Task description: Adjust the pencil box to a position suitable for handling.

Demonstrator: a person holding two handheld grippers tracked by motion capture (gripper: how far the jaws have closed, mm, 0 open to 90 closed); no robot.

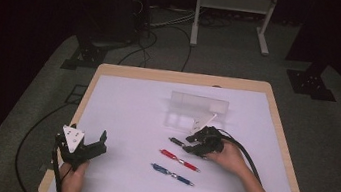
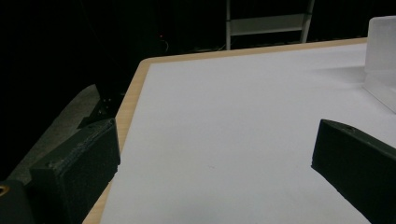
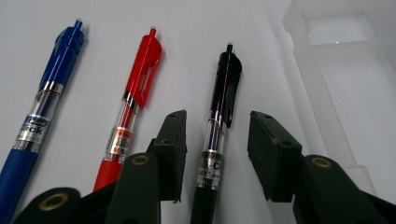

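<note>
Three pens lie side by side on the white table: a black pen, a red pen and a blue pen. In the high view the black pen is farthest from the person, then the red pen, then the blue pen. My right gripper is low over the black pen, one jaw on each side of its barrel, with a gap on both sides; it is open. My left gripper rests at the near left of the table, open wide and holding nothing.
A clear plastic tray sits just beyond the right gripper; its rim is close on the right in the right gripper view. The left gripper is near the table's wooden left edge. Cables trail on the floor.
</note>
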